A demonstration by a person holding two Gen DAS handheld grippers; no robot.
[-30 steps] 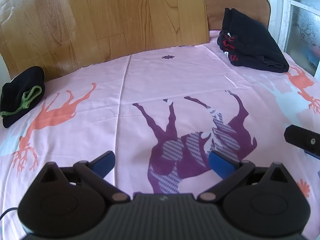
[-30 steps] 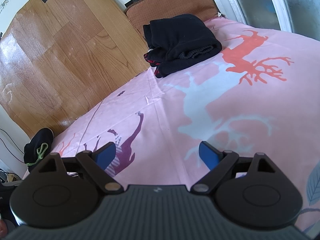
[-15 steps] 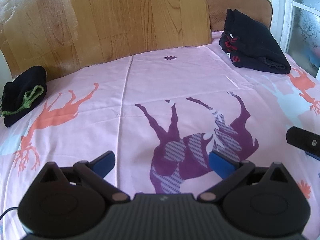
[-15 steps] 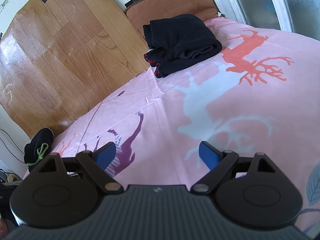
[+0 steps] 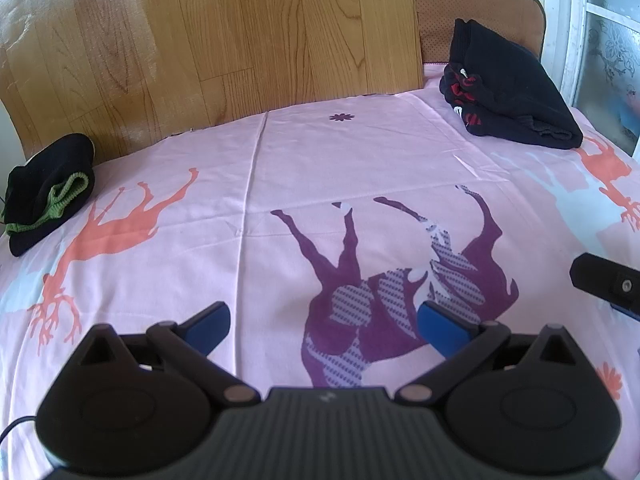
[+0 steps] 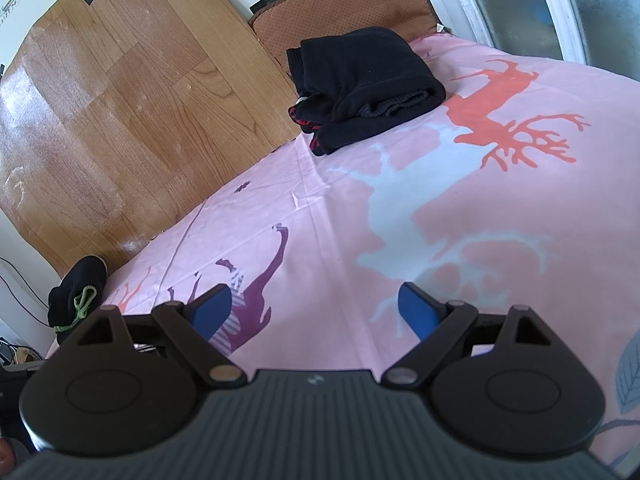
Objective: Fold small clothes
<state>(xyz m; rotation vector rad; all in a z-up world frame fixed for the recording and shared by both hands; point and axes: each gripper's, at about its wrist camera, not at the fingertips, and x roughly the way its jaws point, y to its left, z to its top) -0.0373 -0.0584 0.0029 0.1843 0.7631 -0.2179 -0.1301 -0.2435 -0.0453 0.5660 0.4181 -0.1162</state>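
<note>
A folded black garment with red trim lies at the far right corner of the pink bed sheet; it also shows in the right wrist view. A bunched black garment with green trim lies at the far left edge, also in the right wrist view. My left gripper is open and empty above the purple deer print. My right gripper is open and empty above the sheet; part of it shows at the right edge of the left wrist view.
A wooden board stands behind the bed. A brown cushion leans at the back right. A window frame runs along the right side. Cables and clutter lie off the bed's left edge.
The left wrist view has shifted slightly, so both garments sit a little lower and further right in the frame. The right gripper has not moved. Both grippers stay open.
</note>
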